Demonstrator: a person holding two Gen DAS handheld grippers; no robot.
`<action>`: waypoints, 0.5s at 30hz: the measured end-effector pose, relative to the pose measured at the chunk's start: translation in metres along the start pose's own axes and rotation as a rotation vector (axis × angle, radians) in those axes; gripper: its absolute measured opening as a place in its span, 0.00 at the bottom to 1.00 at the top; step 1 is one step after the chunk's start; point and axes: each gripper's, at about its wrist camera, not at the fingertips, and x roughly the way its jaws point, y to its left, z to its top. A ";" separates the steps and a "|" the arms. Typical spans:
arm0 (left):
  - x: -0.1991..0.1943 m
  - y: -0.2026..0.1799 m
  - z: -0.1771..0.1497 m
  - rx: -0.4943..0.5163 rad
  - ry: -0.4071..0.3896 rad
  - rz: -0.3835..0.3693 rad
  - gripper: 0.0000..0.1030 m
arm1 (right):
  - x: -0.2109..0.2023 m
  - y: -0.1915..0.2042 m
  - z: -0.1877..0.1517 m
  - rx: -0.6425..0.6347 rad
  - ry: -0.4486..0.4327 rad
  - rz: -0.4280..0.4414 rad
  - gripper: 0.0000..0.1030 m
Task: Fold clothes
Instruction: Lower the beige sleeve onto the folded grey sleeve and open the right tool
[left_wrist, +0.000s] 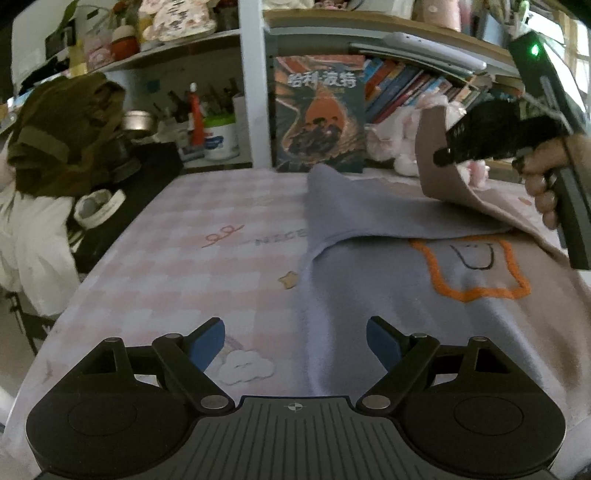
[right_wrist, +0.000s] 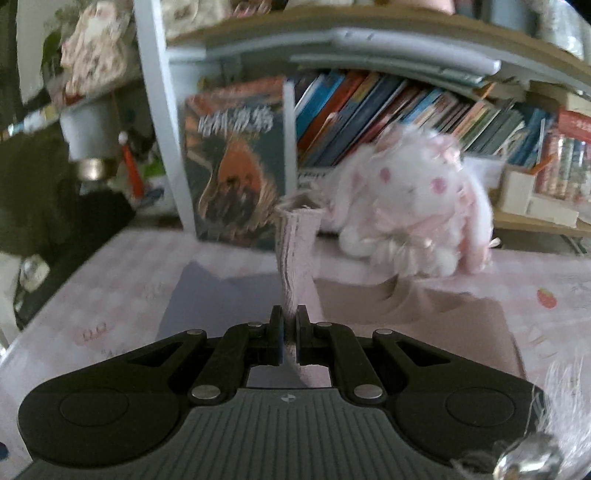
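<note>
A sweater (left_wrist: 369, 295), light blue and beige with an orange outline design, lies on the pink checked table (left_wrist: 184, 258). My left gripper (left_wrist: 295, 343) is open and empty, low over the sweater's left edge. My right gripper (right_wrist: 290, 328) is shut on the beige sleeve (right_wrist: 297, 251) and holds it lifted above the sweater body (right_wrist: 406, 314). In the left wrist view the right gripper (left_wrist: 443, 153) shows at the upper right with the beige sleeve (left_wrist: 439, 166) hanging from it over a folded blue sleeve (left_wrist: 369, 210).
A large book (left_wrist: 319, 114) stands at the table's back edge with rows of books (right_wrist: 388, 110) behind. A white-pink plush rabbit (right_wrist: 413, 206) sits at the back right. A brown garment (left_wrist: 66, 136) hangs at left over dark items and white cloth.
</note>
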 end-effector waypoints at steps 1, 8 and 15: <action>0.000 0.002 -0.001 -0.006 0.003 0.004 0.84 | 0.004 0.003 -0.003 -0.008 0.012 -0.003 0.05; -0.001 0.007 -0.002 -0.016 0.004 0.010 0.84 | 0.015 0.012 -0.015 -0.043 0.085 0.109 0.47; 0.004 0.009 0.001 -0.029 0.002 -0.013 0.84 | -0.021 0.010 -0.036 -0.081 0.154 0.155 0.57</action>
